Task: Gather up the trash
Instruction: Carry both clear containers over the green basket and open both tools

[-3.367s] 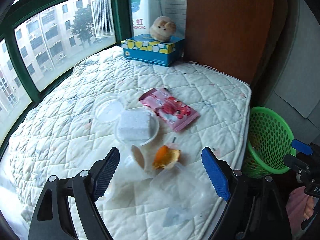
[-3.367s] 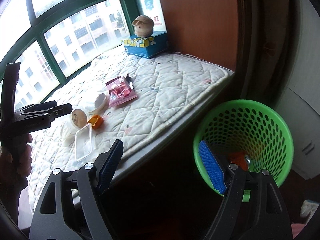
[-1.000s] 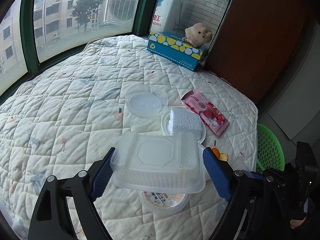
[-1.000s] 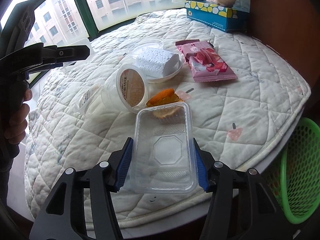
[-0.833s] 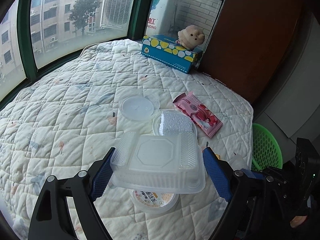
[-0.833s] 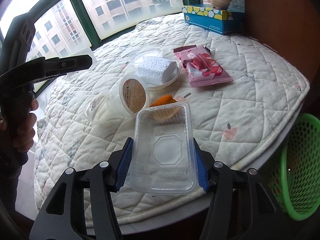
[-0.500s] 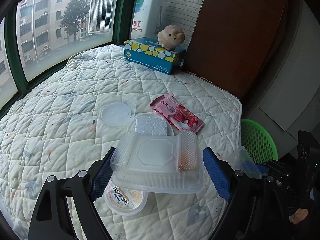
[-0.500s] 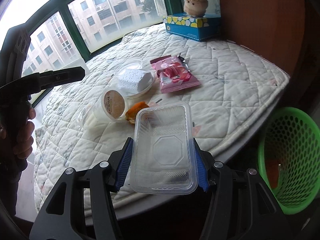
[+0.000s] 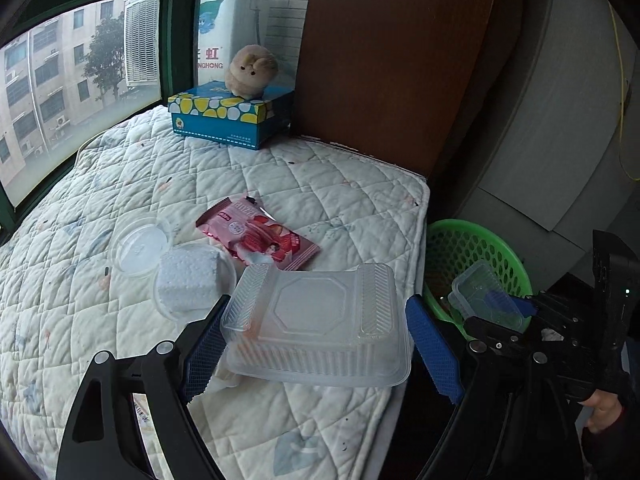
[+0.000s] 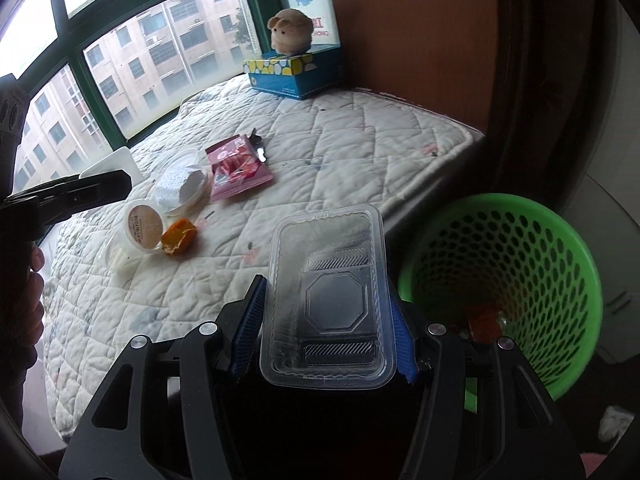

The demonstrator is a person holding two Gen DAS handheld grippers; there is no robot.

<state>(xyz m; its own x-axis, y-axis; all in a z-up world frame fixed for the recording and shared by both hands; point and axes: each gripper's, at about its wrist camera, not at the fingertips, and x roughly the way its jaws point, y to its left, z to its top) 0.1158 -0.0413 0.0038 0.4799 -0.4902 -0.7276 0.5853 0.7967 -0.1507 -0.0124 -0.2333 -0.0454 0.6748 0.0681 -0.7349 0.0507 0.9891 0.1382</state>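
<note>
My left gripper is shut on a frosted plastic food box, held above the quilted mattress near its right edge. My right gripper is shut on a clear plastic tray, held beside the green mesh basket. In the left wrist view that tray hangs over the basket. On the mattress lie a pink snack wrapper, a white foam block in a clear dish, a round clear lid, a lidded cup and an orange peel.
A blue tissue box with a plush toy stands at the mattress's far end by the window. A brown wooden panel rises behind the mattress. The basket stands on the floor off the mattress's right edge, with orange trash inside.
Both grippers have swung right with their containers. The right one has carried the clear tray off the mattress to the green basket; the left one has moved toward the mattress's right edge.
</note>
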